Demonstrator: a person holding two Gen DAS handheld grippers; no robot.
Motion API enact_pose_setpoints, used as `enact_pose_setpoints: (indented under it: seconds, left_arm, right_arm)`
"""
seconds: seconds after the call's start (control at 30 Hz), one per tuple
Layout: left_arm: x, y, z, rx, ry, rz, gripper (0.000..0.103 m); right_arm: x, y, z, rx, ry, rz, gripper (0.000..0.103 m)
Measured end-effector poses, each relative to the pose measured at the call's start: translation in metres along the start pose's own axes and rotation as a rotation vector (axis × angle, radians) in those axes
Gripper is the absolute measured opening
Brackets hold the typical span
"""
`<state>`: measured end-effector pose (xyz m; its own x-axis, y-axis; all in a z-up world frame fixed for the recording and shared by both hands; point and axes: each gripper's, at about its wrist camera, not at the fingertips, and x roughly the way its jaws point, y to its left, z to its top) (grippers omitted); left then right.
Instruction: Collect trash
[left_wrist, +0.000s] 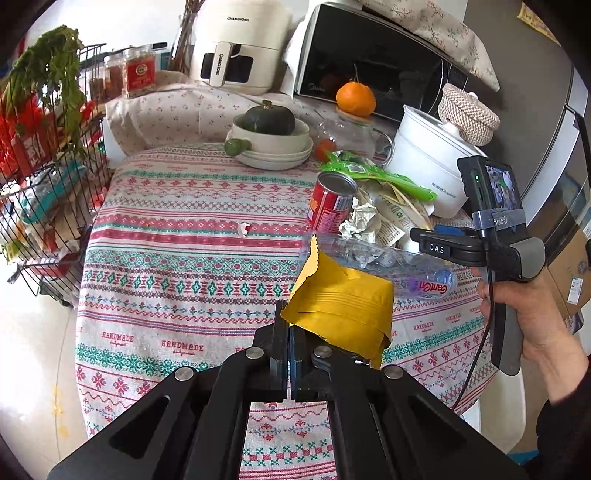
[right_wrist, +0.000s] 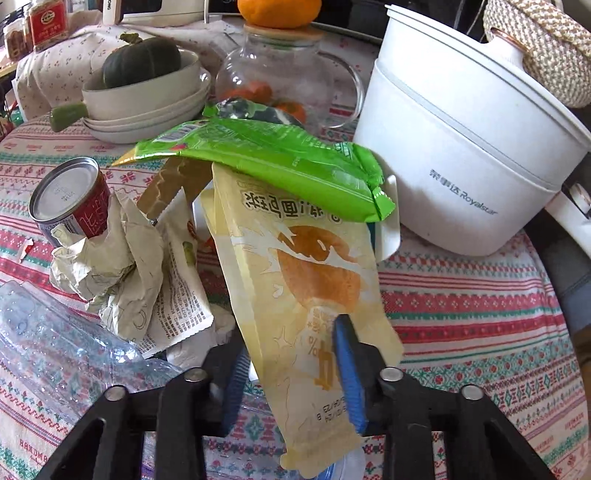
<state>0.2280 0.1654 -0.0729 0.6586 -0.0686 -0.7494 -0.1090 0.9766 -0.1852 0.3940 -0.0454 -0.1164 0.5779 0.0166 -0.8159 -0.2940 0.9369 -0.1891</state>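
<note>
My left gripper (left_wrist: 290, 325) is shut on the corner of a torn yellow pouch (left_wrist: 343, 306), held above the patterned tablecloth (left_wrist: 177, 258). A trash pile lies ahead: a crushed clear bottle (left_wrist: 388, 264), a red can (left_wrist: 330, 201), crumpled paper (left_wrist: 360, 219) and a green wrapper (left_wrist: 376, 173). In the right wrist view my right gripper (right_wrist: 291, 339) is open, its blue pads (right_wrist: 347, 369) either side of a pale yellow snack pouch (right_wrist: 295, 266). The green wrapper (right_wrist: 280, 162) rests on that pouch's far end. The can (right_wrist: 70, 199), paper (right_wrist: 107, 266) and bottle (right_wrist: 62, 350) lie to the left.
A white electric pot (right_wrist: 461, 147) stands close on the right, with a glass jug (right_wrist: 284, 70) and stacked bowls holding a squash (right_wrist: 144, 92) behind the pile. A wire rack (left_wrist: 48, 192) stands left of the table. A hand (left_wrist: 517, 317) holds the right gripper.
</note>
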Motion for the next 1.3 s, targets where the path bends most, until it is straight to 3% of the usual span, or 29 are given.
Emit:
enact_pose_setpoints:
  seconds: [0.07,0.17,0.63,0.93,1.0,1.03,1.07,1.13,1.3]
  left_arm:
    - [-0.001,0.001,0.0,-0.004,-0.001,-0.004,0.0]
    - [-0.004,-0.001,0.001,-0.004,-0.007,-0.01,0.0]
    - [-0.016,-0.015,-0.007,0.014,-0.023,-0.044,0.0]
    - [-0.012,-0.033,-0.015,0.047,-0.01,-0.058,0.0]
    - [-0.011,-0.039,-0.017,0.056,-0.001,-0.062,0.0]
    - [-0.01,-0.041,-0.019,0.056,0.006,-0.067,0.0]
    - [-0.009,-0.044,-0.02,0.056,0.012,-0.072,0.0]
    - [-0.009,-0.048,-0.022,0.056,0.018,-0.077,0.0]
    - [-0.008,-0.048,-0.026,0.06,0.026,-0.063,0.0]
  right_arm:
    - [-0.006,0.001,-0.001,-0.02,0.0,-0.026,0.012]
    - [-0.025,0.003,-0.003,-0.051,-0.025,-0.037,0.006]
    - [-0.138,-0.035,-0.04,0.026,-0.139,0.034,0.001]
    - [-0.173,-0.084,-0.088,0.141,-0.133,0.097,0.001]
    - [-0.166,-0.094,-0.1,0.199,-0.101,0.178,0.007]
    - [-0.161,-0.098,-0.106,0.237,-0.078,0.204,0.026]
    - [-0.157,-0.102,-0.112,0.276,-0.063,0.228,0.059]
    - [-0.151,-0.107,-0.123,0.352,-0.076,0.279,0.083]
    - [-0.122,-0.095,-0.127,0.382,-0.009,0.302,0.083]
